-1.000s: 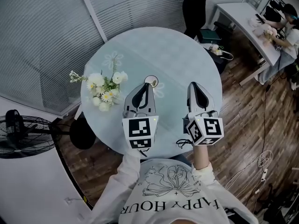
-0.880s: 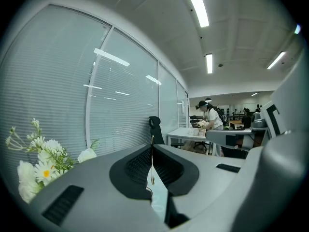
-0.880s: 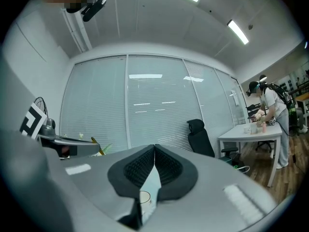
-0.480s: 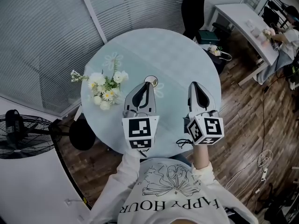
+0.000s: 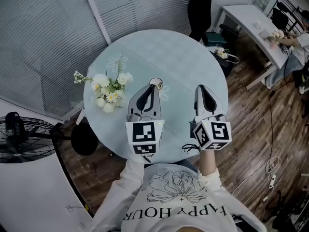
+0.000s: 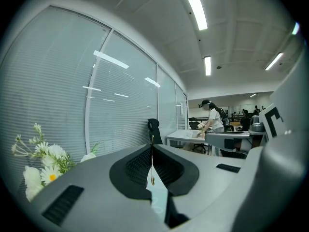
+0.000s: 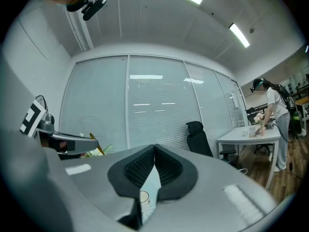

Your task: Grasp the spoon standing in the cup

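- Spoon (image 6: 152,167): a thin gold stem, clamped between the closed jaws of the left gripper (image 5: 152,87); too small to make out in the head view.
- Cup (image 5: 160,84): mid-worktop (image 5: 178,57), largely hidden under that gripper's tips.
- Right gripper (image 5: 200,88): jaws together, nothing between them, right of the cup.
- Flowers (image 5: 109,91): left of the cup, apart from it.

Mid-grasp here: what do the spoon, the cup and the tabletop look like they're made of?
Spoon: thin gold-coloured handle, likely metal; it stands clamped in the left claw. Cup: white and smooth, possibly ceramic or paper; too small to tell. Tabletop: pale, smooth surface with a faint flower print, maybe laminate or glass.
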